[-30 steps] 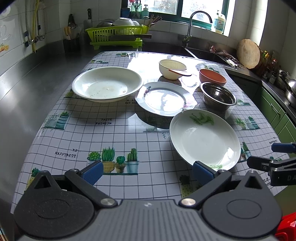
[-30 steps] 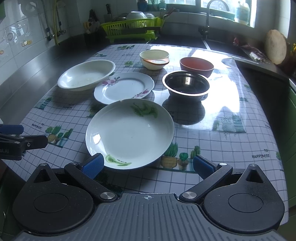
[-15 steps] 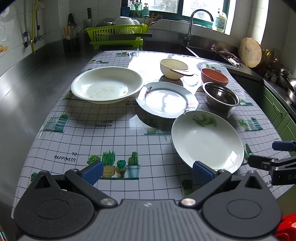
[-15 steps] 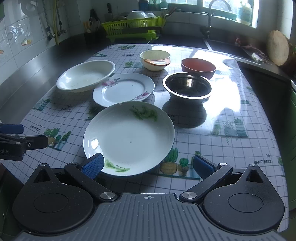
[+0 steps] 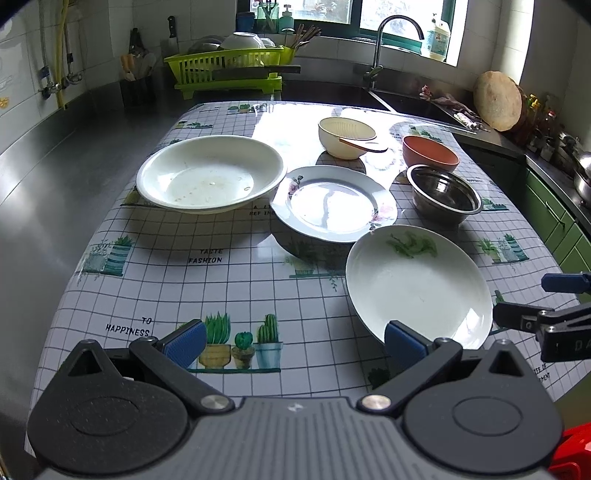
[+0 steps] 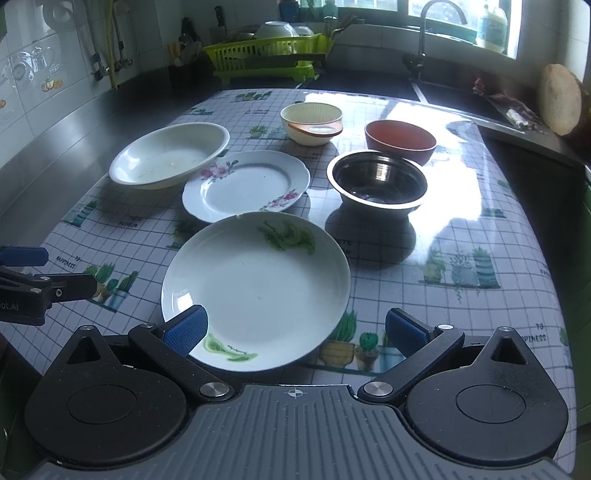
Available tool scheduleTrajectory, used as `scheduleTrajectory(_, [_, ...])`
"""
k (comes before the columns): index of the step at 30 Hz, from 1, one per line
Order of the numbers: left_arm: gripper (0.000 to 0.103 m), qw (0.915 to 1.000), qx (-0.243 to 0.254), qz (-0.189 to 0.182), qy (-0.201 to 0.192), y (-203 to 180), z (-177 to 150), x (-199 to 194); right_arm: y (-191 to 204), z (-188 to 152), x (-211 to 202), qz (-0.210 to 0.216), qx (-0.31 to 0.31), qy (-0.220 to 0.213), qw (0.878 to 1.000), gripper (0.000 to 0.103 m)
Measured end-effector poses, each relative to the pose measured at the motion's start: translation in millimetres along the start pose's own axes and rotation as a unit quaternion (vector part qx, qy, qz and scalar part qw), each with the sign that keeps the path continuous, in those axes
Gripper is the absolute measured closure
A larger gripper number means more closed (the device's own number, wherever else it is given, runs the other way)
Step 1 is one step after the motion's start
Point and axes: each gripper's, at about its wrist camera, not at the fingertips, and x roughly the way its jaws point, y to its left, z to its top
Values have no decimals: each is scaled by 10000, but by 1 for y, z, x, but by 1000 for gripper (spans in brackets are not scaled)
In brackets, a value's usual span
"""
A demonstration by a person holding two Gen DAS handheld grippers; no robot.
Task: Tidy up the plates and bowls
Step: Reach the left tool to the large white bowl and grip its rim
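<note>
On the checked tablecloth lie a white plate with green leaf print (image 5: 417,284) (image 6: 258,288), a flowered plate (image 5: 332,201) (image 6: 245,184) and a big white deep dish (image 5: 208,173) (image 6: 168,155). Behind them stand a cream bowl with an orange spoon (image 5: 345,138) (image 6: 310,122), a terracotta bowl (image 5: 430,153) (image 6: 400,140) and a steel bowl (image 5: 445,194) (image 6: 378,182). My left gripper (image 5: 293,345) is open over the near table edge. My right gripper (image 6: 295,330) is open, its fingers astride the green-print plate's near rim without touching it.
A green dish rack (image 5: 229,72) with bowls stands at the back, a sink with tap (image 5: 397,33) to its right. A steel counter (image 5: 55,155) runs along the left. A round wooden board (image 5: 496,101) leans at the right.
Both grippers have crept forward toward the dishes; the green-print plate now sits closer between the right gripper's fingers. No dish has moved.
</note>
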Motion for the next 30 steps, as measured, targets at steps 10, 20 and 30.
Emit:
scheduleTrajectory(10, [0,9999,15,129,-22,21,20,13,7,27,18,97,-126,-60,9999,1])
scheduleTrajectory(20, [0,9989,-152,434,11,65,52,33,22,70,52,279,-298,-120,9991,3])
scheduleTrajectory(30, [0,9980,-375,513,-69,114,92,59,49,120,98,563,-534,-130,9969,6])
